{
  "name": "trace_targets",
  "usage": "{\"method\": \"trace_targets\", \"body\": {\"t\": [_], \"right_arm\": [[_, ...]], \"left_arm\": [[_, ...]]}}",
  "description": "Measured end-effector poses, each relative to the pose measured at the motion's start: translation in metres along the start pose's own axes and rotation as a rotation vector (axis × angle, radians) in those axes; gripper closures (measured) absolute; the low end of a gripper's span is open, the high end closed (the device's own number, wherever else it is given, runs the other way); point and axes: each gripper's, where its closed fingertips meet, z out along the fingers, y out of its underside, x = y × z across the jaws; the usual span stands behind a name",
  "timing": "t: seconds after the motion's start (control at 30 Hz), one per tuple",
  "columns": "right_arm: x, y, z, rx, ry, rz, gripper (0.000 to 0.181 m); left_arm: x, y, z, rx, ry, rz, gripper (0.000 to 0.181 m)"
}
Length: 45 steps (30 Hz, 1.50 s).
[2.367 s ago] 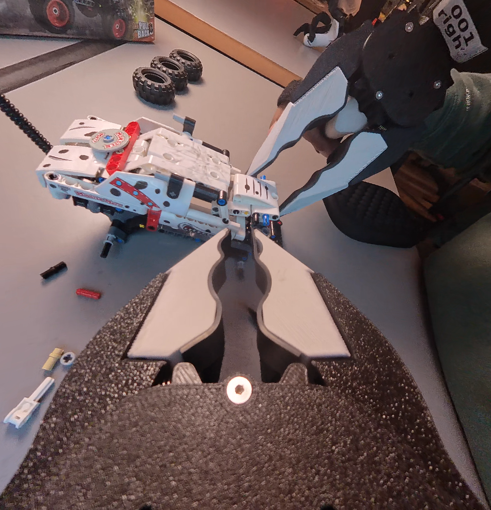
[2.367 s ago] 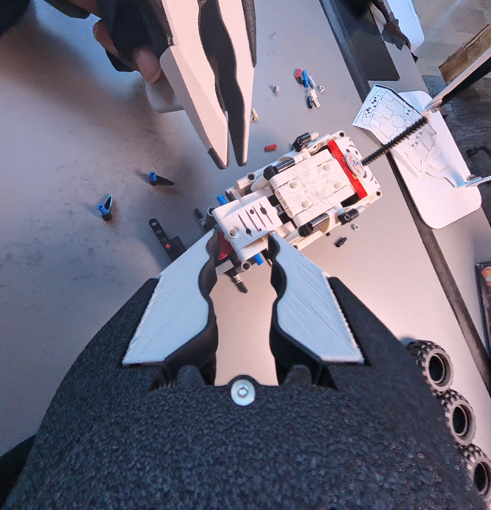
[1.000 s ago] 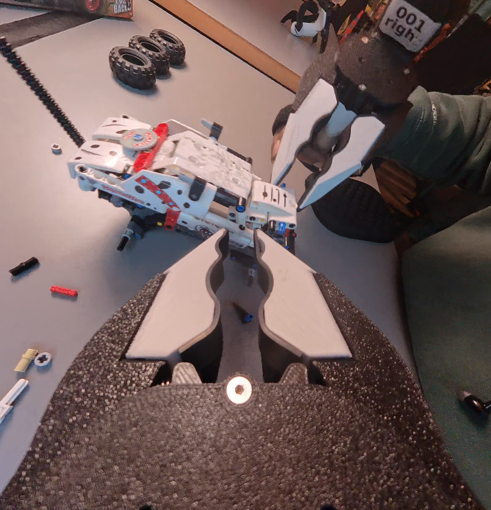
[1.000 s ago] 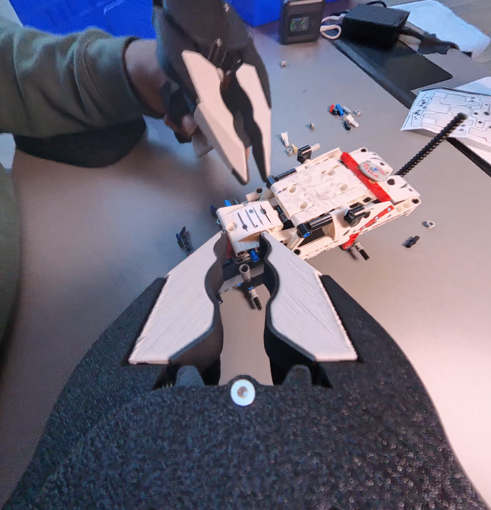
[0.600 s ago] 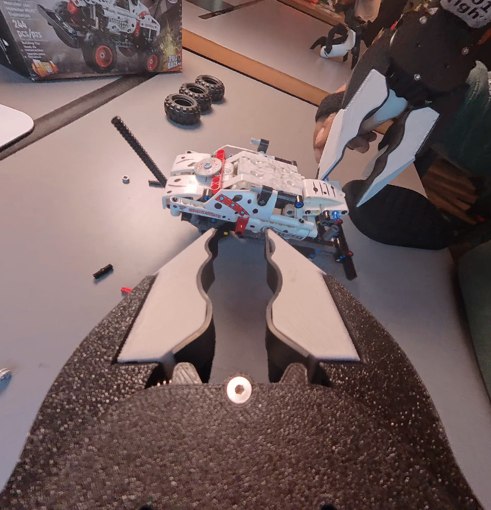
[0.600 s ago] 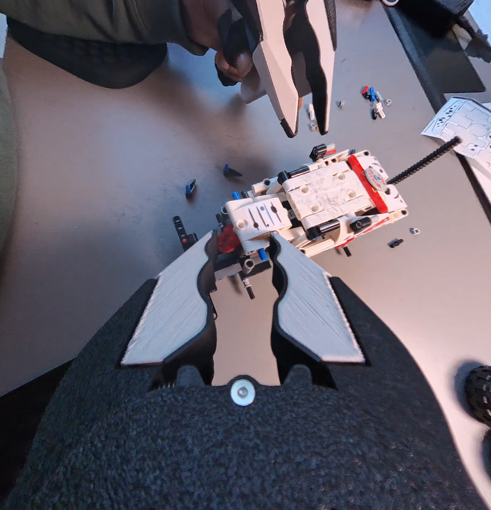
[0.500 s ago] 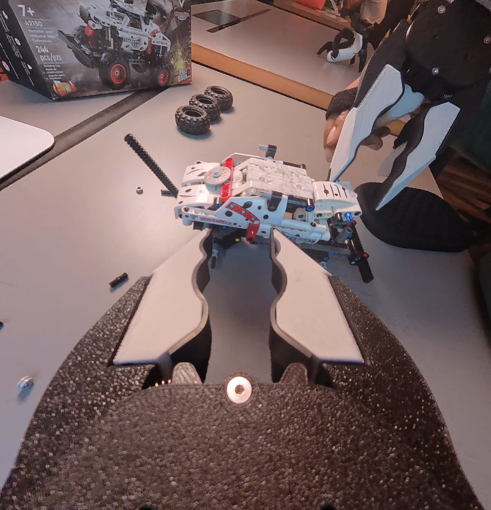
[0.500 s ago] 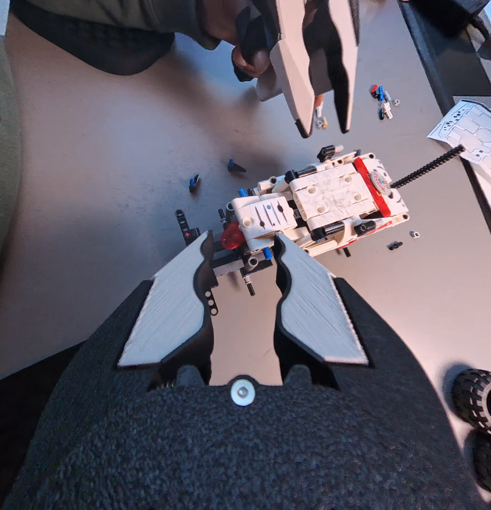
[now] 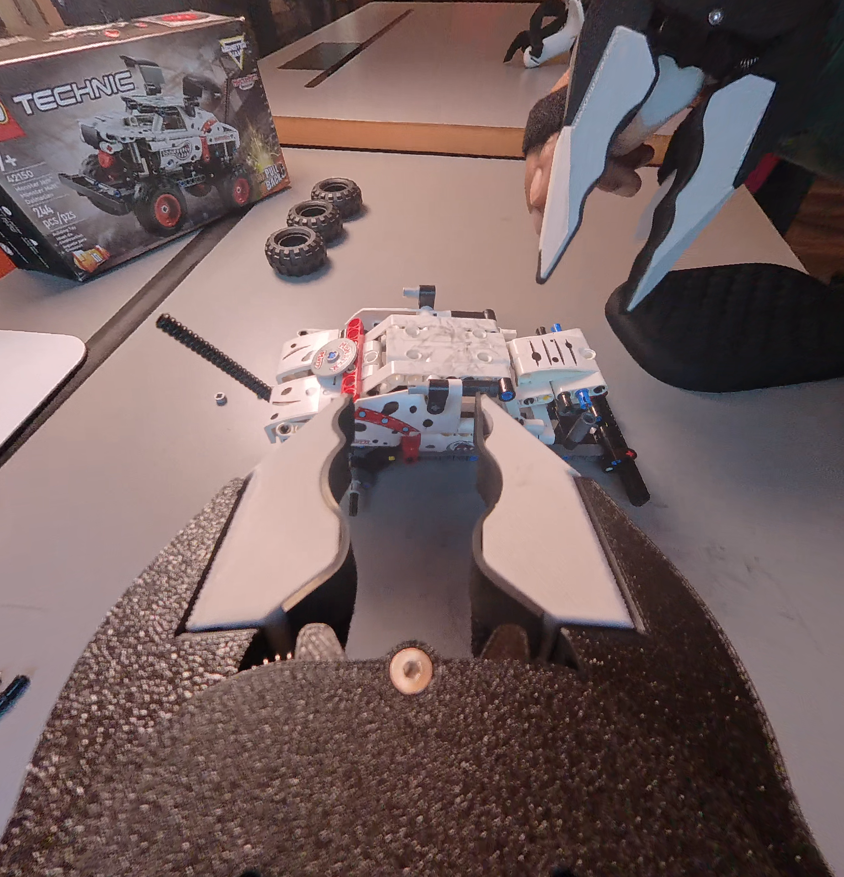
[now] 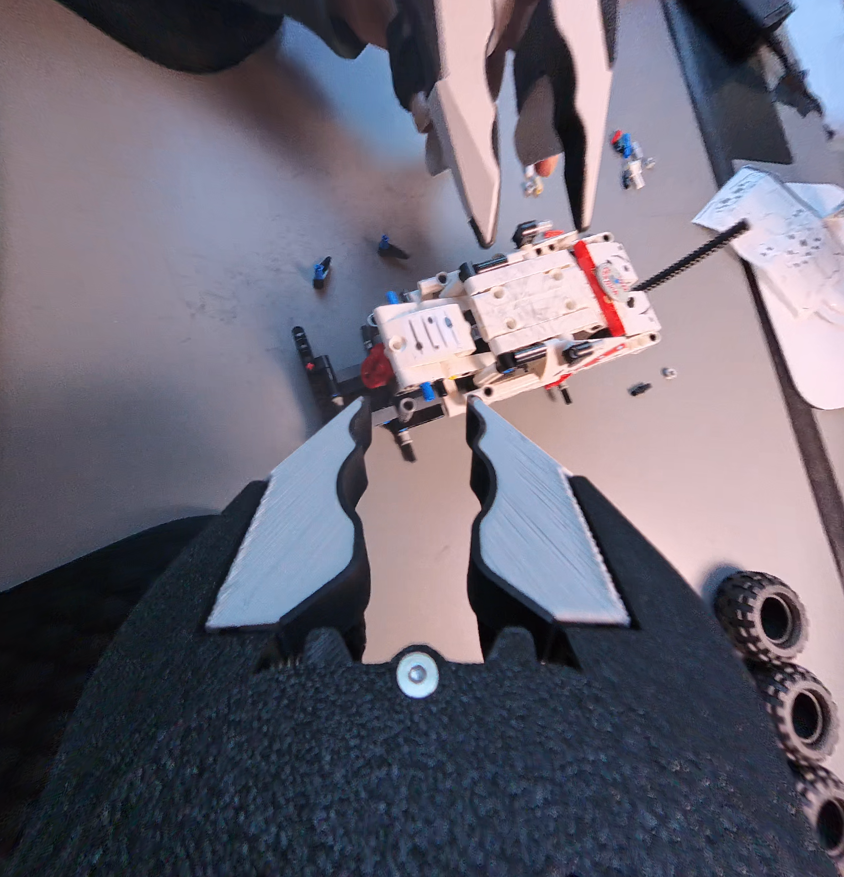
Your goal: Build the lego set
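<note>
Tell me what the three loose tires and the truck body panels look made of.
The tires look like matte black rubber or soft plastic, going by the knobbly tread and dull surface. The truck body panels look like hard glossy white plastic: crisp moulded edges, pin holes, slight sheen.

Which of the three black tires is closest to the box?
The far-end tire of the row, seen in the left wrist view. The middle tire and the near-end tire sit progressively farther from the box, toward the truck body.

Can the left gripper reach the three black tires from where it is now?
Probably yes, but not straight ahead. The left gripper is open and empty, with the truck body directly before its jaws. The three black tires lie beyond, to the left, with bare table on that side.
</note>
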Motion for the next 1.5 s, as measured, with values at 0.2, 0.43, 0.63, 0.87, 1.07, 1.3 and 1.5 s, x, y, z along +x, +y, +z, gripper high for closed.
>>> {"method": "trace_targets", "body": {"t": [0.2, 0.43, 0.63, 0.87, 1.07, 1.3, 1.5], "right_arm": [[0.048, -0.013, 0.003, 0.027, 0.234, -0.165, 0.139], [0.049, -0.024, 0.028, -0.016, 0.177, -0.316, 0.136], [0.052, -0.022, 0.033, -0.05, 0.152, -0.38, 0.139], [0.046, -0.023, 0.035, -0.087, 0.146, -0.527, 0.15], [0.047, -0.023, 0.036, -0.12, 0.113, -0.492, 0.144], [0.037, -0.022, 0.039, -0.052, 0.1, -0.496, 0.169], [0.036, -0.022, 0.037, 0.095, 0.232, -0.378, 0.174]], "left_arm": [[-0.001, -0.002, 0.005, -0.011, -0.004, 0.043, 0.133], [0.002, -0.003, 0.008, -0.037, 0.041, 0.096, 0.138], [0.005, -0.002, 0.01, -0.04, 0.1, 0.098, 0.144], [0.005, -0.002, 0.01, -0.053, 0.111, 0.1, 0.144], [0.005, -0.002, 0.011, -0.046, 0.121, 0.087, 0.145], [0.004, 0.0, 0.008, -0.042, 0.129, 0.088, 0.145], [0.004, 0.0, 0.008, -0.044, 0.133, 0.102, 0.146]]}}
